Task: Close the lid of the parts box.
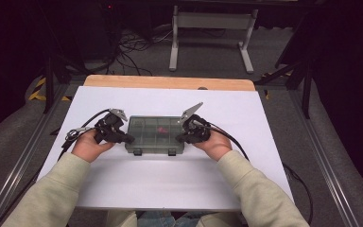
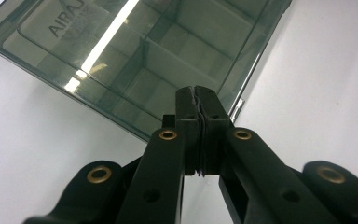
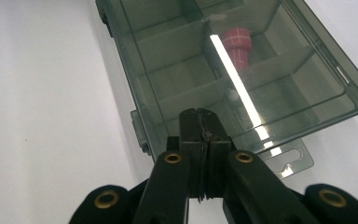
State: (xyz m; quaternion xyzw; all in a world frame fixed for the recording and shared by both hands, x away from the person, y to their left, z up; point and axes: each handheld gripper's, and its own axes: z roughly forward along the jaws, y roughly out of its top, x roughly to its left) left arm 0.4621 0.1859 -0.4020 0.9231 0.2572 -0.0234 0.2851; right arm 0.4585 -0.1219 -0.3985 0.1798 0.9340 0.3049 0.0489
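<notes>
Both fingers (image 2: 198, 93) closed against organizer box (image 1: 154, 135)

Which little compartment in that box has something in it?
The compartment holding the pink piece, in the smoky organizer box; the other visible compartments look empty.

Cream sleeves (image 1: 52, 189) — 2 black grippers, brass-ringed screws (image 2: 168, 135), trailing black cables (image 1: 231, 138).

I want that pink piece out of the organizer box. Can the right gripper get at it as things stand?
Probably not: the pink piece sits under the box's closed clear lid, and the right gripper is shut.
</notes>
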